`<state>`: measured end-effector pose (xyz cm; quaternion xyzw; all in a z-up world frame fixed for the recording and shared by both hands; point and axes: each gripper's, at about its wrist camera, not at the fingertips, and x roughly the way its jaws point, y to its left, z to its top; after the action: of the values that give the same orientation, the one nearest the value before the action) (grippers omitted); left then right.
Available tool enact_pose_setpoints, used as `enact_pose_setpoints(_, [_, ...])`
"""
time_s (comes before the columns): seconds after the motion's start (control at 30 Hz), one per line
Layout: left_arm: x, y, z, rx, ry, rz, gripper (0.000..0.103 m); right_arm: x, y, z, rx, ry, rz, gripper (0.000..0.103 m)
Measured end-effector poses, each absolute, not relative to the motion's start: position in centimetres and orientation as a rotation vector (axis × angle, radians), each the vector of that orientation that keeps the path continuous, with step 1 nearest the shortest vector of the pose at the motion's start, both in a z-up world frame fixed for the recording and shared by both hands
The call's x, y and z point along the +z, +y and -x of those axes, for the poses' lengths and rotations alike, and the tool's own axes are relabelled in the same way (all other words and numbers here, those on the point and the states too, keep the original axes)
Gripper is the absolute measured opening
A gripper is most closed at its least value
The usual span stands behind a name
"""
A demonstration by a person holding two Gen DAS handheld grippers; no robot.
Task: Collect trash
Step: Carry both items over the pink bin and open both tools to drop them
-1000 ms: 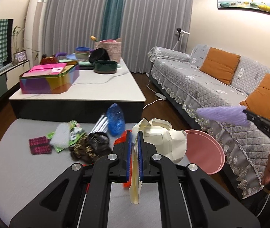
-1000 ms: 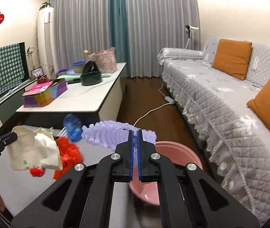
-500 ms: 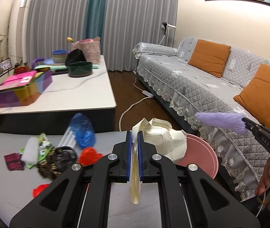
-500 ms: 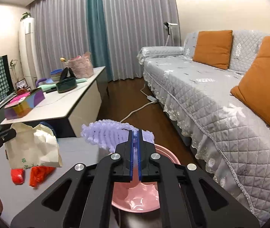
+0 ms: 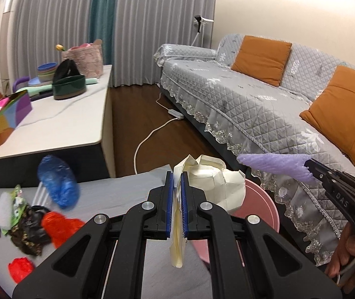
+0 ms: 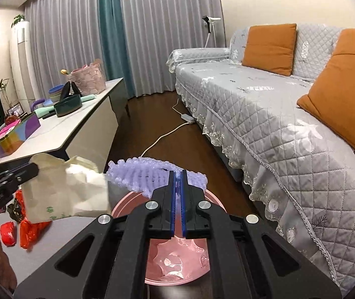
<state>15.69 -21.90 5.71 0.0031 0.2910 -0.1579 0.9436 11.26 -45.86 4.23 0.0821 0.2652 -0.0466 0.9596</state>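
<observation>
Left wrist view: I am pinching a crumpled cream paper bag between the blue pads of my left tongs, jaws closed on its flattened edge, and the bag's bulk is bulging out beyond the tips. It is hanging over the near rim of the round pink plastic basin, which is sitting on the floor at the corner of the grey mat. My right tongs are coming in from the basin's far right side, clamping a lilac bumpy foam sleeve that is sticking out above the basin. Left of the basin on the mat are lying a blue crumpled plastic bag, red plastic scraps and a dark patterned wrapper.

From the right wrist view, my right tongs are gripping the lilac sleeve directly above the basin, jaws shut on it. The paper bag is hanging just left of the basin, touching the sleeve's left end.
</observation>
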Motion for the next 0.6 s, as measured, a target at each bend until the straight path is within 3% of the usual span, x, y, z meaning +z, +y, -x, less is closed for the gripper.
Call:
enact_pose_setpoints(0.47, [3.0, -25.6, -19.9, -0.36, 0.657, -0.014, 0.007, 2.6, -46.9, -12.6, -0.1, 0.569, -0.188, 0.005])
enact_pose_setpoints(0.53, [2.5, -25.8, -20.4, -0.381, 0.68, -0.01, 0.02, 2.4, -47.0, -12.7, -0.106, 0.576, -0.186, 0.008])
enact_pose_setpoints(0.6, [2.3, -25.8, -20.4, -0.376, 0.68, -0.014, 0.026, 2.1, -47.1, -12.9, -0.103, 0.59, -0.19, 0.011])
